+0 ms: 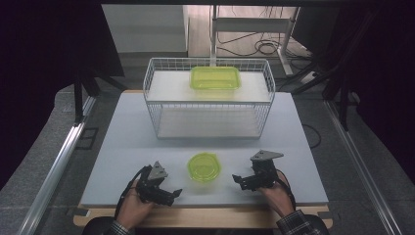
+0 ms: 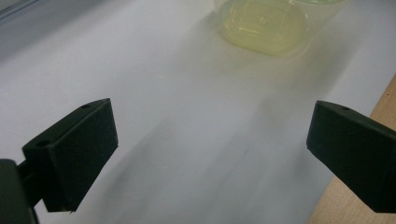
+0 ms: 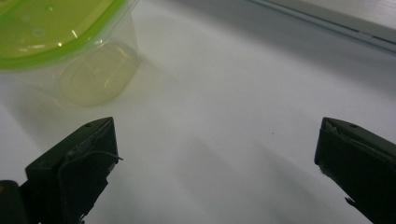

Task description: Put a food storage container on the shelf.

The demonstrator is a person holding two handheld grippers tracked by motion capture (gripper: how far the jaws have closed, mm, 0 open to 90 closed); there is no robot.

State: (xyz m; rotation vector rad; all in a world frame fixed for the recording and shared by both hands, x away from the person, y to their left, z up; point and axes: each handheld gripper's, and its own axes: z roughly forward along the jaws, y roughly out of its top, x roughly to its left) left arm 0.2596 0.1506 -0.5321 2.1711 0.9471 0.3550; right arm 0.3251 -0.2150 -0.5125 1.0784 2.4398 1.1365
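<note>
A round clear tub with a green lid (image 1: 203, 167) stands near the front of the white table (image 1: 122, 142), between my two grippers. It appears at the top of the left gripper view (image 2: 266, 28) and at the upper left of the right gripper view (image 3: 60, 42). My left gripper (image 1: 172, 194) is open at the front left, jaws wide apart (image 2: 210, 149) and empty. My right gripper (image 1: 238, 180) is open at the front right, empty (image 3: 215, 163). A rectangular green-lidded container (image 1: 215, 78) rests on the top shelf of a white wire rack (image 1: 161, 105).
The wire rack stands at the back middle of the table; its lower shelf (image 1: 208, 122) is bare. The table's wooden front edge (image 1: 205, 216) runs just under my hands. Metal rails (image 1: 58, 161) flank the table on both sides.
</note>
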